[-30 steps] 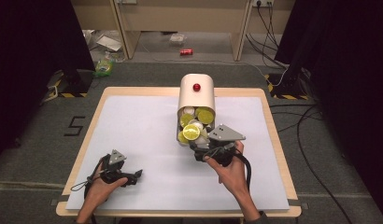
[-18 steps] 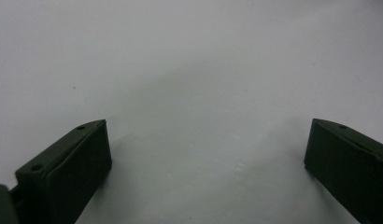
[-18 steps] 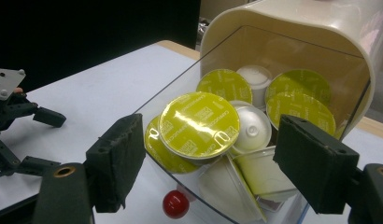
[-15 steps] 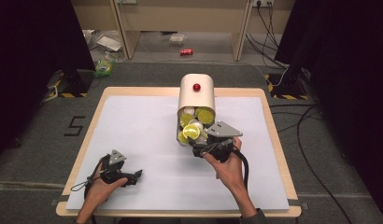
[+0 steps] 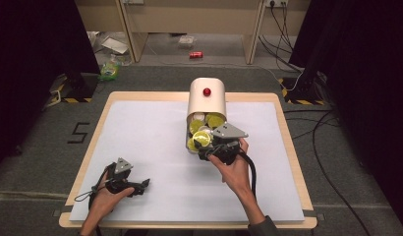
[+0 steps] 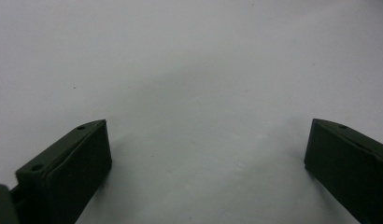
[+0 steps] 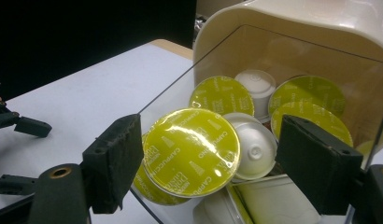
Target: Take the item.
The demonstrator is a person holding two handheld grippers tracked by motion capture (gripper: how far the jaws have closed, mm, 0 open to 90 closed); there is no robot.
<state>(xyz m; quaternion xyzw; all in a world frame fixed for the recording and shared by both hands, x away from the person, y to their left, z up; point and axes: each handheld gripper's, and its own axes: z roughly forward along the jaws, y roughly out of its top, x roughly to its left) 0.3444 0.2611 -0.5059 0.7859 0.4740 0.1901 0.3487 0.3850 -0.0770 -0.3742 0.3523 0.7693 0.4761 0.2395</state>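
The right gripper [image 7: 208, 158], its jaws just opening, stands released around a yellow-lidded capsule [image 7: 192, 151] at the dispenser [image 5: 207, 98], while the left gripper [image 5: 140, 186] rests released on the counter [image 5: 140, 128].

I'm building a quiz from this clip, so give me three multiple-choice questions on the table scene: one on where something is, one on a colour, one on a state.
1. Where does the container lie?
A. at the table's far middle
B. at the near left corner
C. on the floor

2. What colour is the lid of the capsule nearest the right gripper?
A. red
B. yellow-green
C. blue

3. How do the left gripper's jaws stand?
A. shut on a capsule
B. shut on a cloth
C. open, with nothing between them

Answers:
1 A, the high view shows it on its side at the far middle, mouth toward the person.
2 B, the right gripper view shows a yellow-green foil lid between the jaws.
3 C, the left gripper view shows the jaws wide apart over the bare table.
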